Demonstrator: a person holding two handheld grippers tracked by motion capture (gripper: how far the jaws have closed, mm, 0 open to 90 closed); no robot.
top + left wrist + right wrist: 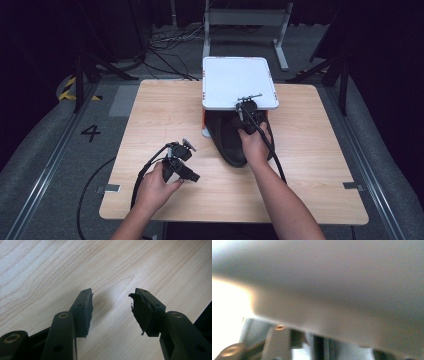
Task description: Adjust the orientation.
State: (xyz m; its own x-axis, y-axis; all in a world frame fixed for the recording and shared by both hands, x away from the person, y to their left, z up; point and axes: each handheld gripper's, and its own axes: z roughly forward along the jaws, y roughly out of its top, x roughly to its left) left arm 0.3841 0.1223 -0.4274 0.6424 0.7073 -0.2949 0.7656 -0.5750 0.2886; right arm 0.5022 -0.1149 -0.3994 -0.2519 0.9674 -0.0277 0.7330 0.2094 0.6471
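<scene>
Your table [150, 110] carries a white box [239, 82] at upper centre, its lid hiding what lies beneath. A dark bag [227, 142] pokes out below it, partly behind your right gripper [248, 111], whose jaws are blurred, so I cannot tell their gap. Your left gripper [111, 307], lower left, gapes empty.

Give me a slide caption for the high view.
Right gripper reaches the near edge of a white square lidded box on the wooden table; left gripper rests open.
</scene>
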